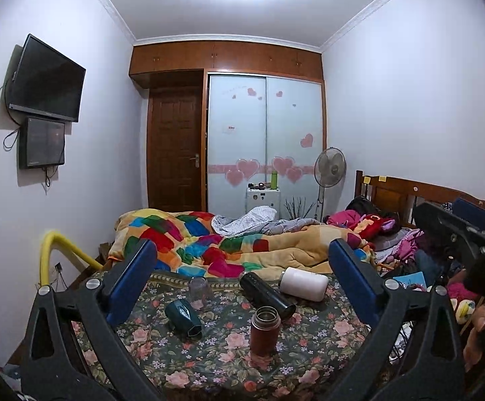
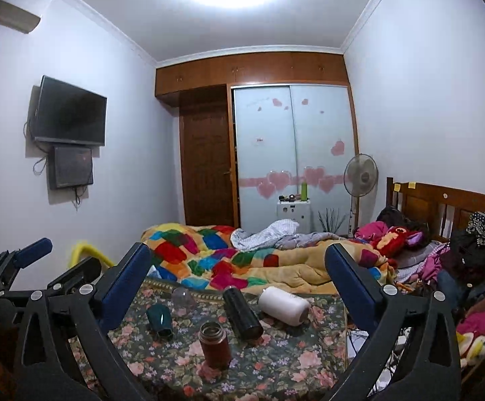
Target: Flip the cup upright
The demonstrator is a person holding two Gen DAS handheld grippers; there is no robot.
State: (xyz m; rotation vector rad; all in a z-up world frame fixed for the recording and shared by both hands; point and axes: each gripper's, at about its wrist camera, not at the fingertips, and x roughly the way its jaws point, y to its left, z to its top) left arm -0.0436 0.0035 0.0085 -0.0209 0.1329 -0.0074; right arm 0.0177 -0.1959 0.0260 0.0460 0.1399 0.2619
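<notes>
Several cups sit on a floral cloth (image 1: pixel 309 361) on the bed. A red-brown flask (image 1: pixel 264 331) (image 2: pixel 214 344) stands upright, mouth open. A black flask (image 1: pixel 266 296) (image 2: pixel 242 312), a white cup (image 1: pixel 304 283) (image 2: pixel 284 305) and a dark teal cup (image 1: pixel 184 317) (image 2: pixel 159 320) lie on their sides. A clear glass (image 1: pixel 199 288) (image 2: pixel 183 297) stands mouth down. My left gripper (image 1: pixel 242 282) is open and empty, above and short of the cups. My right gripper (image 2: pixel 237 284) is open and empty too, also short of them. It also shows in the left wrist view (image 1: pixel 469 244).
A patchwork quilt (image 1: pixel 209 244) lies bunched behind the cloth. Clothes and plush toys (image 2: pixel 476 300) pile at the right by the wooden headboard (image 2: pixel 443 207). A yellow tube (image 1: pixel 62 250) arches at the left. A fan (image 1: pixel 330 170) and a small white cabinet (image 1: pixel 263 198) stand by the wardrobe.
</notes>
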